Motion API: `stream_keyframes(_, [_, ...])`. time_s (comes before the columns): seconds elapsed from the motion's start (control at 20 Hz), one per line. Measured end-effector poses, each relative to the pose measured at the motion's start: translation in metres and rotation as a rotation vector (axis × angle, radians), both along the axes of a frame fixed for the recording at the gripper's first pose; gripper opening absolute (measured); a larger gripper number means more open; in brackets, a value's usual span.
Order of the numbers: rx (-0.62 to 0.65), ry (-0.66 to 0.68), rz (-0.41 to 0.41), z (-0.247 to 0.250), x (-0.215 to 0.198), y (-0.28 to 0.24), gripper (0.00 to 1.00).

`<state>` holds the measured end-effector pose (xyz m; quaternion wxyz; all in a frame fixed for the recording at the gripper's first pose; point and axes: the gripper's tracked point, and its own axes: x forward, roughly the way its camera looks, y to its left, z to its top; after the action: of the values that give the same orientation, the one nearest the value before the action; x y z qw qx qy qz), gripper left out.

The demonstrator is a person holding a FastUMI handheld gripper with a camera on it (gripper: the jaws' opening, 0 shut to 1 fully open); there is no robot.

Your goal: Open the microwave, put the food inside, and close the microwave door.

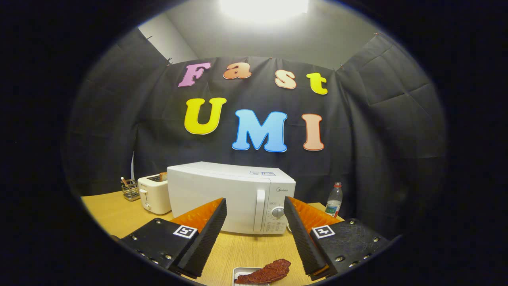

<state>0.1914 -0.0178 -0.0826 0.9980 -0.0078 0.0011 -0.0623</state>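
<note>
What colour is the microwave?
White, seen best in the gripper view: the microwave stands shut beyond the open gripper.

A: What is showing white here?
B: The microwave [232, 196] is looking plain white, and the toaster [154, 193] at its nine o'clock is showing cream.
A: And the food?
B: The food [266, 272] is glistening dark reddish-brown on a white tray [239, 271]; the surface [115, 212] is showing pale wood grain.
</note>
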Motion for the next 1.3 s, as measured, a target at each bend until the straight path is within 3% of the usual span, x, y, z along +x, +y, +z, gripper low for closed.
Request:
stream_keyframes(0.55, [0.073,0.122,-0.030,-0.065,0.110,-0.017,0.90])
stream_keyframes(0.75, [0.038,0.121,-0.071,-0.082,0.142,-0.028,0.90])
stream_keyframes(0.8, [0.040,0.130,-0.077,-0.088,0.148,-0.030,0.89])
stream_keyframes(0.85, [0.055,0.143,-0.068,-0.095,0.154,-0.027,0.82])
stream_keyframes(1.0, [0.053,0.138,-0.075,-0.103,0.170,-0.030,0.82])
stream_keyframes(1.05, [0.038,0.143,-0.104,-0.107,0.172,-0.036,0.73])
stream_keyframes(1.15, [0.072,0.148,-0.079,-0.108,0.176,-0.029,0.39])
stream_keyframes(1.25, [0.076,0.148,-0.081,-0.107,0.174,-0.030,0.23])
stream_keyframes(1.3, [0.075,0.150,-0.084,-0.107,0.175,-0.030,0.23])
